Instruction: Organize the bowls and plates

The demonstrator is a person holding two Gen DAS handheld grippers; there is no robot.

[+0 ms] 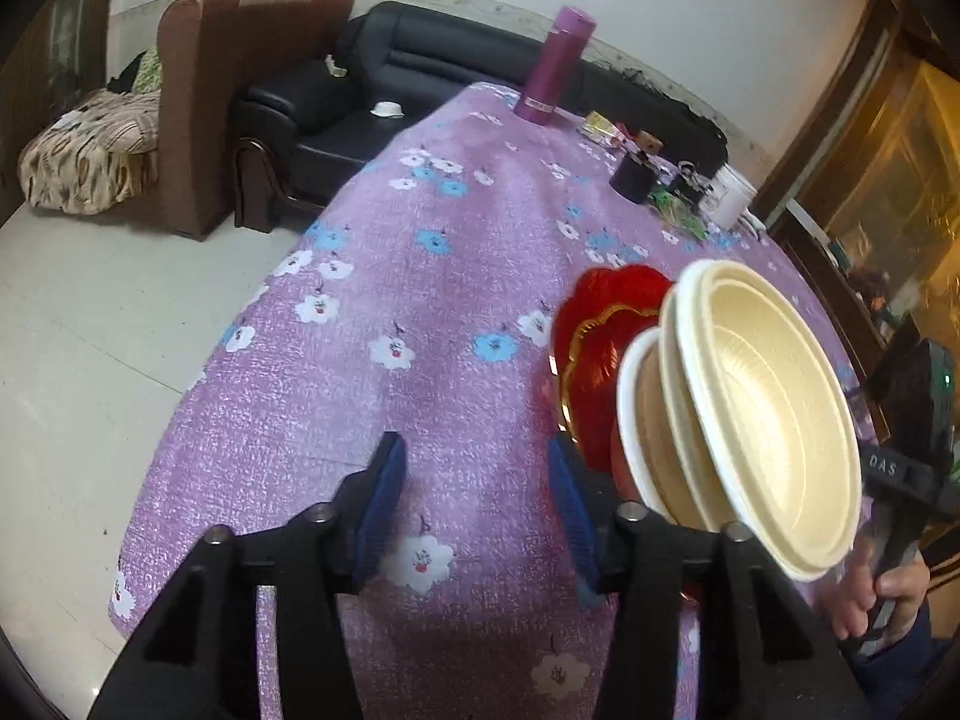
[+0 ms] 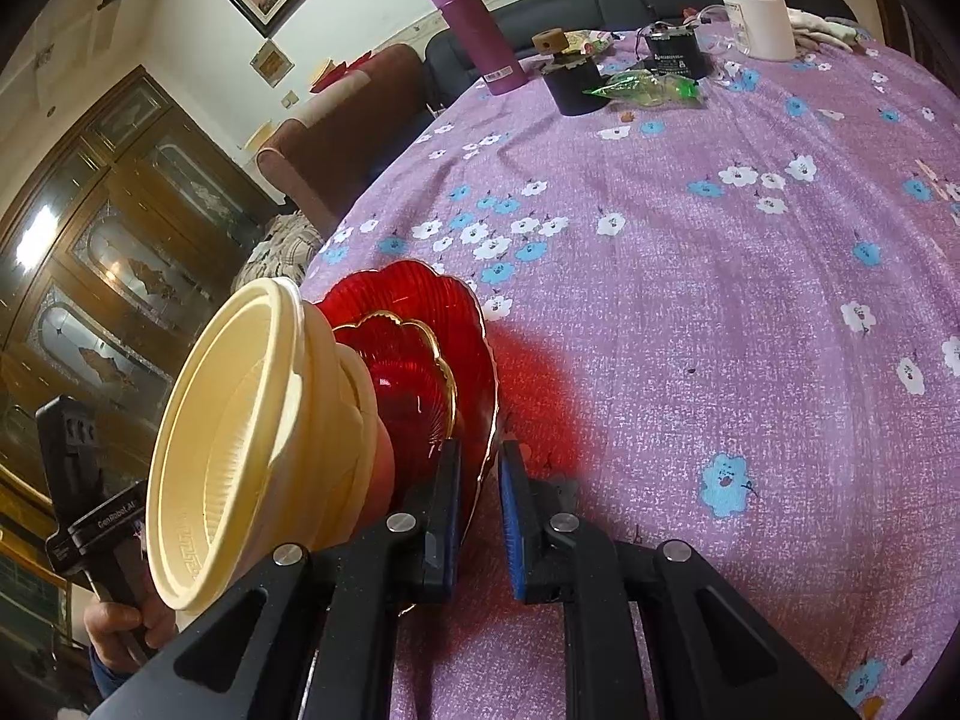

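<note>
A: Starting with the desk (image 1: 360, 360): flowered purple cloth, wide bare stretch from ten to twelve o'clock of the stack. Good room for setting down?

B: Plenty. Best to stay short of the clutter at the far edge, around the purple flask (image 2: 474, 36).

A: Next, the large red plate (image 2: 420, 294). Bottom of the pile, at nine o'clock of the right gripper (image 2: 480, 510), tipped steeply in both views.

B: Clamped by its near rim between the right jaws, closed tight on the edge. A thin hold for a whole stack, so move slowly and level the wrist before any carry. Hard to tell whether the underside is clear of the cloth.

A: Then the cream bowls (image 2: 240, 450), nested and leaning out toward eight o'clock.

B: Likely the first to slide. Light and loose, resting only on what lies beneath. No jerks, no sudden tilt.

A: And the small gold-edged plate (image 2: 408, 360), sandwiched between bowls and large plate.

B: Smooth on smooth, probably slippery. Another reason for a flat, gentle path.

A: Lastly the left gripper (image 1: 474, 510)?

B: Jaws apart, nothing between them, only cloth below, with the stack at three o'clock. Worth bringing across to steady the far rim, or to lift the bowls off separately.
</note>
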